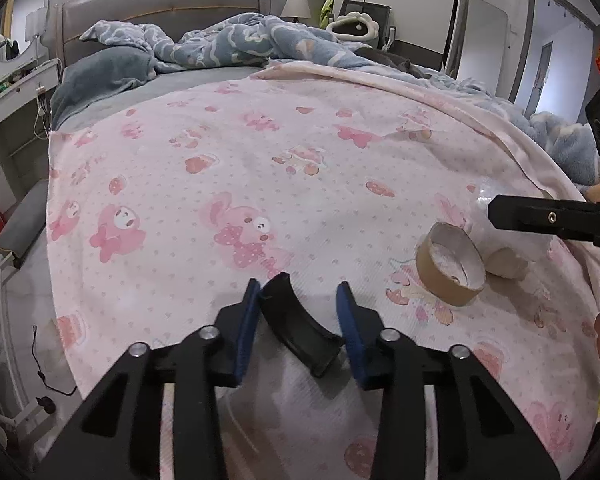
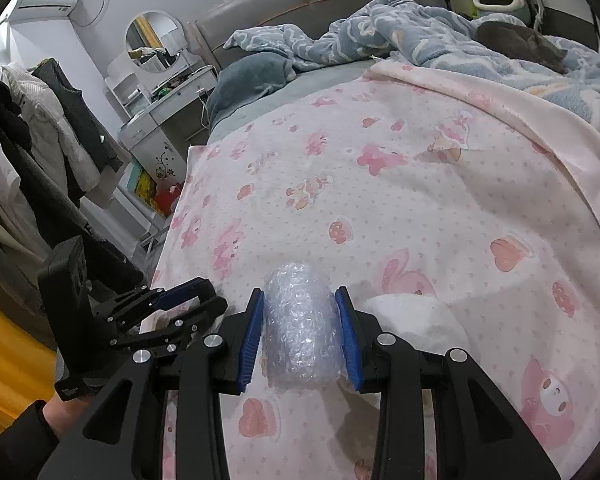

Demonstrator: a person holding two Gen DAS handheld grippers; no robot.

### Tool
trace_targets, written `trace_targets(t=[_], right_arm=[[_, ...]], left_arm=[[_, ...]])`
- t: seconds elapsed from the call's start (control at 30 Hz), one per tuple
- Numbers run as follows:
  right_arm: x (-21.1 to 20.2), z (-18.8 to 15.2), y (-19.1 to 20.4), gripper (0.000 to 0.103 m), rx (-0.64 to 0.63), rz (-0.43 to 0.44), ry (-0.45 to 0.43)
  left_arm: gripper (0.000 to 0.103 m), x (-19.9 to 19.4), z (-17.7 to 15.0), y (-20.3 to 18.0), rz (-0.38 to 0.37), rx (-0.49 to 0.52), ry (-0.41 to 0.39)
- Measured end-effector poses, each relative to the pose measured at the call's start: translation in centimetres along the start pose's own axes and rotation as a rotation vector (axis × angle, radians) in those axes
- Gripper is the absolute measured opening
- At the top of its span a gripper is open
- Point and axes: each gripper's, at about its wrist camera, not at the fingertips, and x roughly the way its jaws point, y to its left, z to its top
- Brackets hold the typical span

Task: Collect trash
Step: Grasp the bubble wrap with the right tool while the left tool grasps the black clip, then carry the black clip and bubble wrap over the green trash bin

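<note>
- Your left hand-held gripper point(image 1: 300, 300) is spread, and a curved black plastic piece point(image 1: 300, 326) lies on the pink blanket point(image 1: 260, 160) between its blue pads point(image 1: 248, 332); its far tip is right against the left pad, while the right pad stands clear of it.
- Your right hand-held gripper point(image 2: 300, 308) is pinching a roll of bubble wrap point(image 2: 300, 328), with both blue pads point(image 2: 254, 332) pressed to its sides.
- Just right of the roll, something white point(image 2: 416, 316) rests on the blanket point(image 2: 380, 200).
- In the left wrist view, an empty cardboard tape core point(image 1: 450, 264) lies on the blanket to the right of the black piece, beside the bubble wrap point(image 1: 508, 236) that the right hand-held gripper point(image 1: 496, 212) grips.
- A second pale cardboard bit point(image 1: 506, 264) sits just beyond the core, touching the wrap.
- Beyond the blanket, the bed carries a grey pillow point(image 1: 100, 72), a rumpled blue quilt point(image 1: 240, 44) and a grey cat point(image 2: 524, 44) curled on the quilt.
- Past the bed stand a padded grey headboard point(image 1: 160, 8), a white desk point(image 1: 20, 84) with a round mirror point(image 1: 18, 24) to its left, and a lamp point(image 1: 296, 8) to its right.
</note>
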Motion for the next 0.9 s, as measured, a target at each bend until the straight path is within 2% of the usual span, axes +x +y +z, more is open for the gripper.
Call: trace_targets(t=[0.17,0.47,0.5,0.67,0.8,0.9], right_arm=[[-0.2,-0.3,0.5,0.037,-0.007,0.0,0.005],[-1.3,-1.7,2.6,0.037,-0.021,0.02,-0.001],[-1.4,-1.8,2.8,0.037,-0.024,0.02,0.0],[-2.2,-2.5,4.5,0.037,-0.035,0.03,-0.01],[-2.4,-3.1,5.5,0.037,-0.044,0.037,-0.013],[-2.4,-3.4,6.2,0.037,-0.049,0.036,-0.015]], left_arm=[[0.038,-0.8,-0.1,-0.4,0.0,-0.003,0.004],[0.038,-3.0,-1.2,-1.0,-0.022,-0.091,0.017],[0.033,-3.5,-1.5,-0.9,-0.019,-0.097,0.022],[0.032,-5.7,-2.6,-0.6,-0.026,-0.113,0.03],[0.024,-7.4,-3.2,-0.4,-0.045,-0.122,0.026],[0.022,-7.8,-3.5,-0.5,-0.036,-0.113,0.037]])
